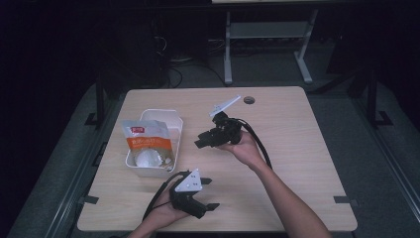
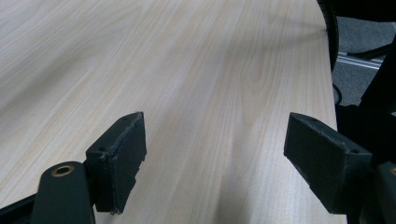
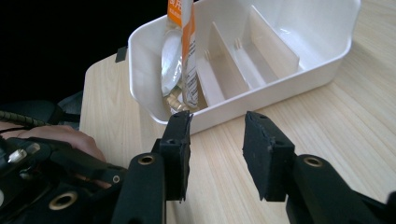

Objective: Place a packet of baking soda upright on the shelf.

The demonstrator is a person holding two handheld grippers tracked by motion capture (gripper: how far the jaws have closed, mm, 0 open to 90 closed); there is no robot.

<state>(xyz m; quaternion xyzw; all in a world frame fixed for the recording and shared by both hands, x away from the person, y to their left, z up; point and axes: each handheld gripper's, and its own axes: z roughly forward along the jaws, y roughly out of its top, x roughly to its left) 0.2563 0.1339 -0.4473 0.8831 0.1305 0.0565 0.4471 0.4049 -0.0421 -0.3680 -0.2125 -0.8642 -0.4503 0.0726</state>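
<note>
Orange-and-white plastic food pouch (image 1: 147, 144) stands in white divided plastic bin (image 1: 171, 120), left-centre on pale wood bench (image 1: 297, 139). Right claw (image 1: 204, 139) just beside bin, jaws apart, empty. Left claw (image 1: 208, 193) near front edge w/ jaws wide, empty.

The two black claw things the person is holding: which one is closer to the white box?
The right gripper, the one farther up the table, points at the white box from just beside it. The left gripper sits near the table's near edge, aimed away over bare wood.
</note>
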